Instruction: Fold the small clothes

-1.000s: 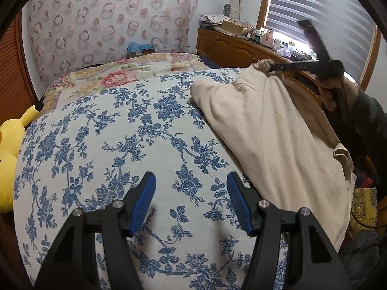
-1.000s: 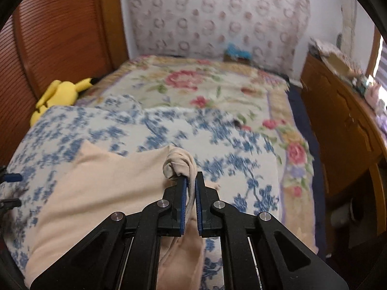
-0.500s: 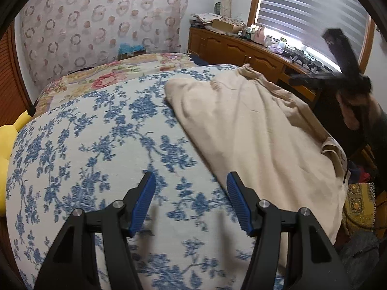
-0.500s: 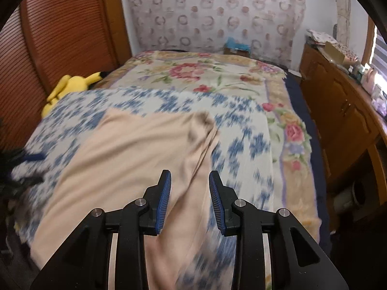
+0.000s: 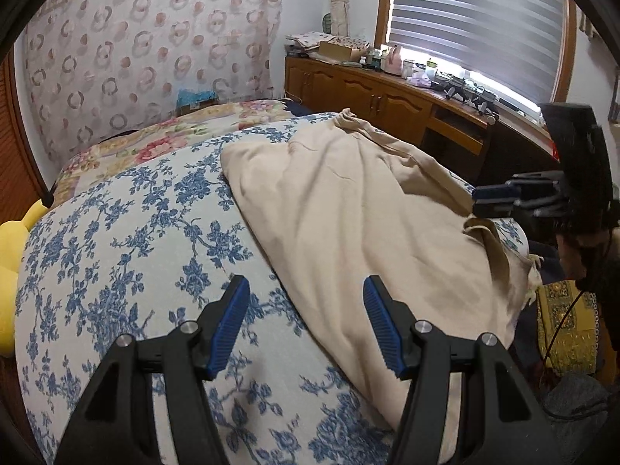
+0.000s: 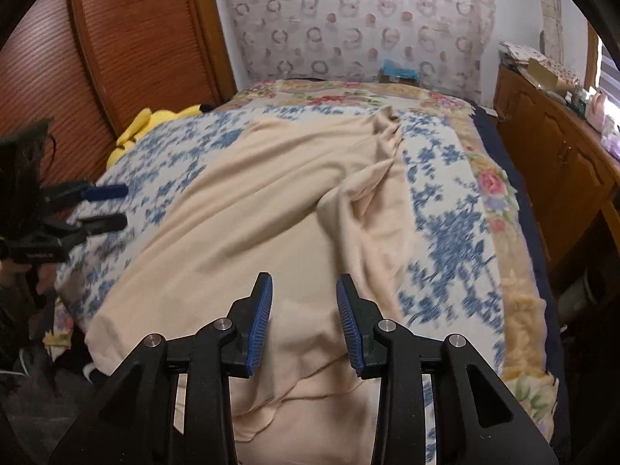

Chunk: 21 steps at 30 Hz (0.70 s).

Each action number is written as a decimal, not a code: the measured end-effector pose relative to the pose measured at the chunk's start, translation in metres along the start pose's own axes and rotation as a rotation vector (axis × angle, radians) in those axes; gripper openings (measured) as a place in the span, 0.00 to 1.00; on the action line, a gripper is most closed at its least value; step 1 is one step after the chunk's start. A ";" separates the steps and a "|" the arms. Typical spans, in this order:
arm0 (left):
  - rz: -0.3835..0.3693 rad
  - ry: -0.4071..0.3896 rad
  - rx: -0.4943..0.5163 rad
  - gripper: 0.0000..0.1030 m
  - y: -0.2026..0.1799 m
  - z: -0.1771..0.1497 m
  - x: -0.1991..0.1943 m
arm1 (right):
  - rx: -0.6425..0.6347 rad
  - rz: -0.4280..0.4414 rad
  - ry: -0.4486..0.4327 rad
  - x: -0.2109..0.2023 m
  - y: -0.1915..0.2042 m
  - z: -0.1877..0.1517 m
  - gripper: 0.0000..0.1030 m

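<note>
My right gripper (image 6: pixel 304 319) has let go of the beige garment (image 6: pixel 271 209): a second ago its jaws were pinched on a bunched corner held up off the bed; now they stand parted, empty, drawn back over the near hem. That corner lies dropped at the far end, a small twisted knot of cloth (image 6: pixel 387 124). The garment is spread on the blue-flowered bedspread (image 5: pixel 116 240), mostly flat, with one ridge of folds running down its right side.

My left gripper (image 5: pixel 306 325) hovers wide open, holding nothing, over the bedspread just beside the garment's long edge.

Judgement: the laying-out step is done; the first fold is not begun. The ridge wants smoothing before folding, or the crease will set crooked.

Around:
- yellow plush toy (image 6: pixel 155 124) at the bed's left edge, well apart from the cloth
- floral blanket (image 6: pixel 348 97) under the far end
- wooden cabinet (image 5: pixel 368 93) along the window, cluttered on top

The near hem hangs over the bed edge toward me; it may slide when pulled. Nothing else lies on the garment.
</note>
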<state>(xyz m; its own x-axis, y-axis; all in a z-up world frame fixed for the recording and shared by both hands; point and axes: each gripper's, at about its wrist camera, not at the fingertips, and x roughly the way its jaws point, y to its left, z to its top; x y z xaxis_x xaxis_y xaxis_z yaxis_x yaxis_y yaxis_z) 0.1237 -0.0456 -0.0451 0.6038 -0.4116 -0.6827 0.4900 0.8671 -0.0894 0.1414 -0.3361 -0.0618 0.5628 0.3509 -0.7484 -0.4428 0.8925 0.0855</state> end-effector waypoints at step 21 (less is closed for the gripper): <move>-0.015 0.072 -0.039 0.59 -0.012 -0.043 -0.013 | -0.025 -0.069 0.037 -0.055 -0.013 -0.066 0.03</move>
<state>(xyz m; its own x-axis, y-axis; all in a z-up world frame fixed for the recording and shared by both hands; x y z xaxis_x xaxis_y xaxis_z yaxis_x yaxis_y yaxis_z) 0.0831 -0.0387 -0.0660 0.5490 -0.4049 -0.7312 0.4728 0.8719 -0.1278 0.0703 -0.3858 -0.0656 0.5662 0.2780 -0.7760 -0.4219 0.9065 0.0170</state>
